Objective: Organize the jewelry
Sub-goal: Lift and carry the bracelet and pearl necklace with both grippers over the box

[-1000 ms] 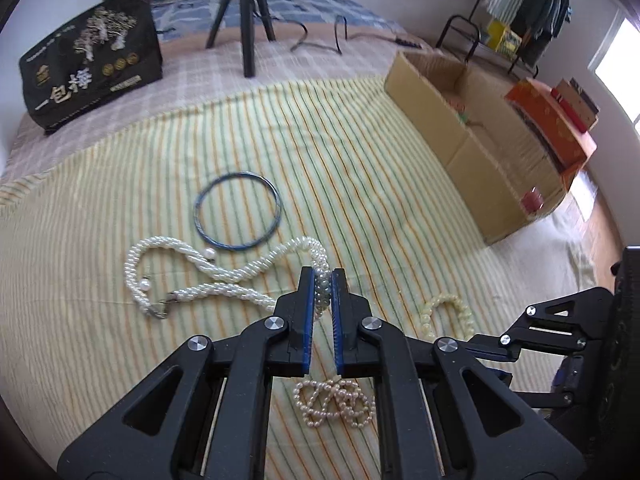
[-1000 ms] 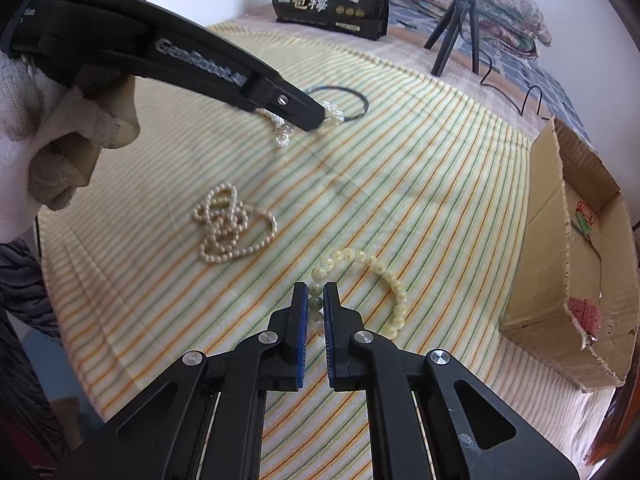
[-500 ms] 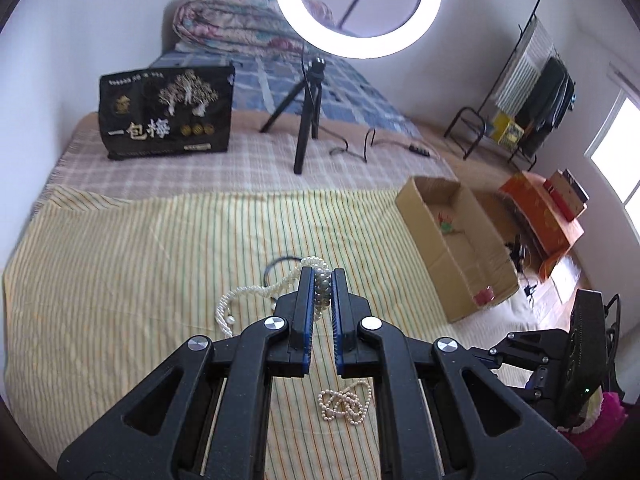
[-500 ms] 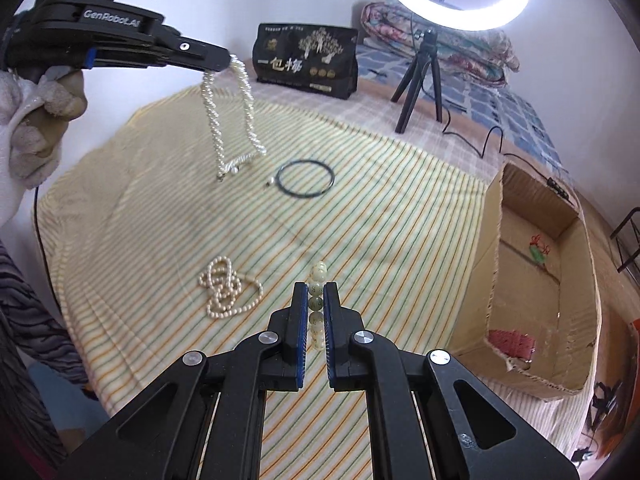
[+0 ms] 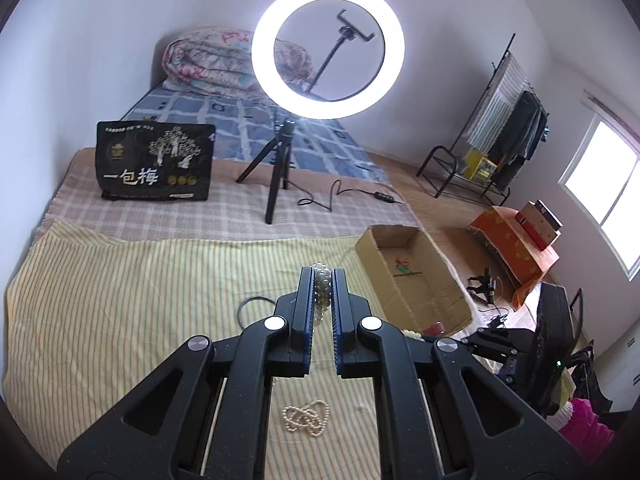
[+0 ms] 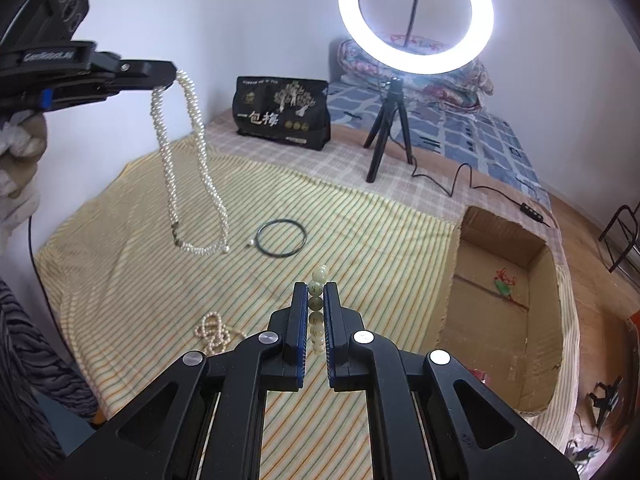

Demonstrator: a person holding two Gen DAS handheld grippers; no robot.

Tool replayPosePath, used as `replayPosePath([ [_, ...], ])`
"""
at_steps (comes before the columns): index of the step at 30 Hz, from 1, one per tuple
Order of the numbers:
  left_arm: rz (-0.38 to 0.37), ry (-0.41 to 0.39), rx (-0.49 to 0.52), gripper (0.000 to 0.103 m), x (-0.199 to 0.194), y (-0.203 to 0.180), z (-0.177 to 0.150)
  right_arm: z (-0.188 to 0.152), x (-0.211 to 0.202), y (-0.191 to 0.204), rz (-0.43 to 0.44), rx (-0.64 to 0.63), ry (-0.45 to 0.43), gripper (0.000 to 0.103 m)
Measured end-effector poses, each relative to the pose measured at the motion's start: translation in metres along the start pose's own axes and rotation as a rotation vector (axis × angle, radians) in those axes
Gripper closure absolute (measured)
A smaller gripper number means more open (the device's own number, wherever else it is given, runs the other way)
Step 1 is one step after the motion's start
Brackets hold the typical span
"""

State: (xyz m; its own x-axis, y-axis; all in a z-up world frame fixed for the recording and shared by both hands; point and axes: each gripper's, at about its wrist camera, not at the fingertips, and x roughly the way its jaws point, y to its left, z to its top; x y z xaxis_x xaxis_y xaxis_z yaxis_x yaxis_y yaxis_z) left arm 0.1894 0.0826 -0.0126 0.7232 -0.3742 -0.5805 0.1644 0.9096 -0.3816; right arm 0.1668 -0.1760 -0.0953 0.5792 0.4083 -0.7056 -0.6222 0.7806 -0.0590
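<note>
My left gripper (image 5: 322, 280) is shut on a white pearl necklace (image 5: 322, 289). In the right wrist view the left gripper (image 6: 170, 74) holds this necklace (image 6: 188, 168) high, and it hangs in a long loop above the striped cloth (image 6: 360, 220). My right gripper (image 6: 316, 292) is shut on a pale green bead bracelet (image 6: 318, 300), lifted off the cloth. A dark bangle (image 6: 281, 238) and a small cream pearl strand (image 6: 214, 332) lie on the cloth. The strand also shows in the left wrist view (image 5: 306, 418).
An open cardboard box (image 6: 500, 264) sits at the cloth's right edge, with small red and green items inside. A ring light on a tripod (image 6: 390, 128) and a black bag (image 6: 284, 112) stand behind on the bed. A clothes rack (image 5: 492, 140) stands far right.
Both grippers have risen well above the cloth. The pearl necklace has lifted off and now hangs free; the bead bracelet has come up off the cloth in the right gripper.
</note>
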Motion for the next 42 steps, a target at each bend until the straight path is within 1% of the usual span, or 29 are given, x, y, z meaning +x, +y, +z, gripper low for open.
replayPosePath([
  [7, -0.035, 0.010, 0.030, 0.097, 0.009, -0.025, 0.001, 0.006, -0.011, -0.030, -0.039, 0.055, -0.027, 0.097],
  [14, -0.075, 0.019, 0.048, 0.097, 0.021, -0.049, 0.003, 0.009, -0.022, -0.074, -0.088, 0.145, -0.049, 0.097],
  [21, -0.124, 0.028, 0.086, 0.097, 0.040, -0.087, 0.009, 0.008, -0.027, -0.116, -0.135, 0.221, -0.059, 0.097],
  [26, -0.166, 0.036, 0.107, 0.097, 0.063, -0.117, 0.020, 0.003, -0.024, -0.140, -0.163, 0.268, -0.044, 0.097],
  [34, -0.189, 0.054, 0.161, 0.097, 0.109, -0.156, 0.045, -0.015, -0.019, -0.167, -0.179, 0.307, 0.000, 0.097],
  [38, -0.183, 0.058, 0.188, 0.097, 0.136, -0.175, 0.062, -0.023, -0.017, -0.183, -0.181, 0.343, 0.015, 0.097],
  [42, -0.174, 0.064, 0.206, 0.097, 0.161, -0.189, 0.073, -0.032, -0.012, -0.193, -0.175, 0.374, 0.035, 0.097],
])
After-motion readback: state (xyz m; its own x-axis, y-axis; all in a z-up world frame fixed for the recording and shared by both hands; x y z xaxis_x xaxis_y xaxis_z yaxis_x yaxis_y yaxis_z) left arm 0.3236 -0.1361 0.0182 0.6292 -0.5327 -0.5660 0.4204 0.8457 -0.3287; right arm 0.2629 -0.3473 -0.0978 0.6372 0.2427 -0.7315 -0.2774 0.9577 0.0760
